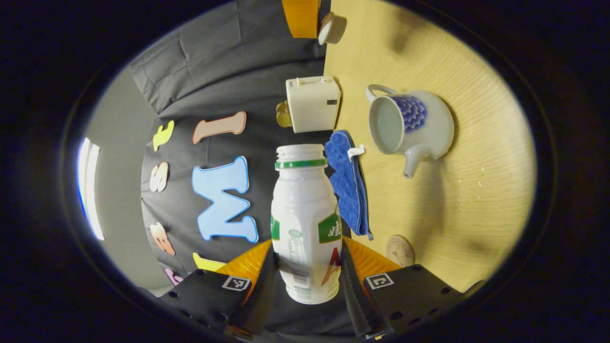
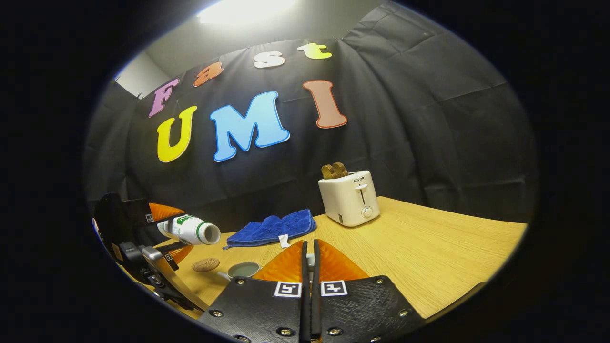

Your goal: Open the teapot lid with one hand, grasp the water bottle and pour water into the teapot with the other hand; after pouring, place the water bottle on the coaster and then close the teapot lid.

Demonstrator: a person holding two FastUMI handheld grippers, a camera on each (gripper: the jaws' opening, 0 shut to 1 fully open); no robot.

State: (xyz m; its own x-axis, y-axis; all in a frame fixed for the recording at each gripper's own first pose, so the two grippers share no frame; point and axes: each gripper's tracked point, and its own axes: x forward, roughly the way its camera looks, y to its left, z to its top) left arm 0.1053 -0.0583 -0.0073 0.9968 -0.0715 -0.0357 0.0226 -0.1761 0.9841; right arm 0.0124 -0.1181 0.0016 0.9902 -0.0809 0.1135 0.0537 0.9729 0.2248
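Note:
My left gripper (image 1: 307, 244) is shut on a white water bottle (image 1: 305, 214) with a green neck ring and no cap. In the right gripper view the bottle (image 2: 190, 229) lies almost level, its mouth pointing toward the teapot (image 2: 243, 270). No stream of water shows. The white teapot (image 1: 414, 126) with a blue flower stands lidless on the table, open top in sight. My right gripper (image 2: 310, 247) is shut on the teapot lid (image 2: 310, 260); the left gripper view shows the lid (image 1: 331, 28) held above the table. A round coaster (image 1: 399, 250) lies bare near the teapot.
A folded blue cloth (image 2: 271, 227) lies between the teapot and the booth wall. A white toaster (image 2: 350, 197) with bread in it stands at the back of the wooden table (image 2: 429, 257). The right half of the table has free room.

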